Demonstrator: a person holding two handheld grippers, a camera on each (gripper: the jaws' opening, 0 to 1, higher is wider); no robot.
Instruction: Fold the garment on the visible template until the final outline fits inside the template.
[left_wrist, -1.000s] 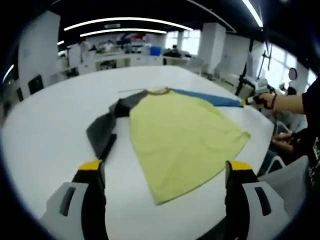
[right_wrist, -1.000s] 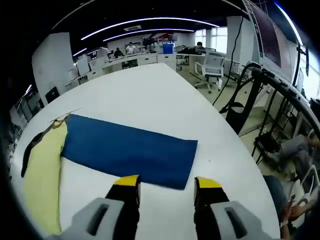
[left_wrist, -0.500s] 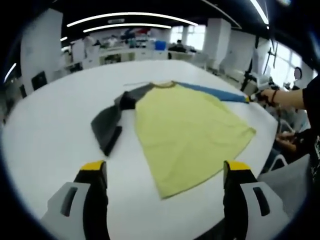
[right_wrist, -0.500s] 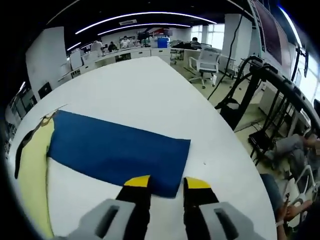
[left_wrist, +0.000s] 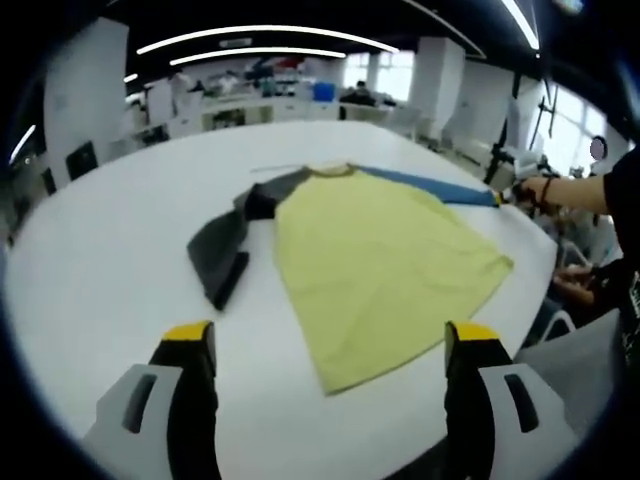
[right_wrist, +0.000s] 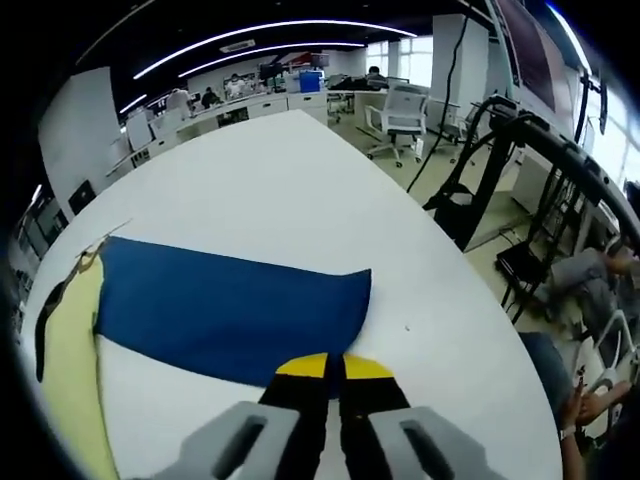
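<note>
Fingers (right_wrist: 308, 367) of the right gripper (right_wrist: 334, 368) pinch the blue sleeve (right_wrist: 230, 311).

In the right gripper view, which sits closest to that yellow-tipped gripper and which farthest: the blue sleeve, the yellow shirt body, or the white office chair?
1. Blue sleeve, its cuff edge right at the right gripper, jaws closed on it.
2. Yellow shirt body, off to the left on the table.
3. White office chair, far beyond the table's far edge.

Open-plan office: desk rows (right_wrist: 262, 104), swivel chair (right_wrist: 398, 110).
</note>
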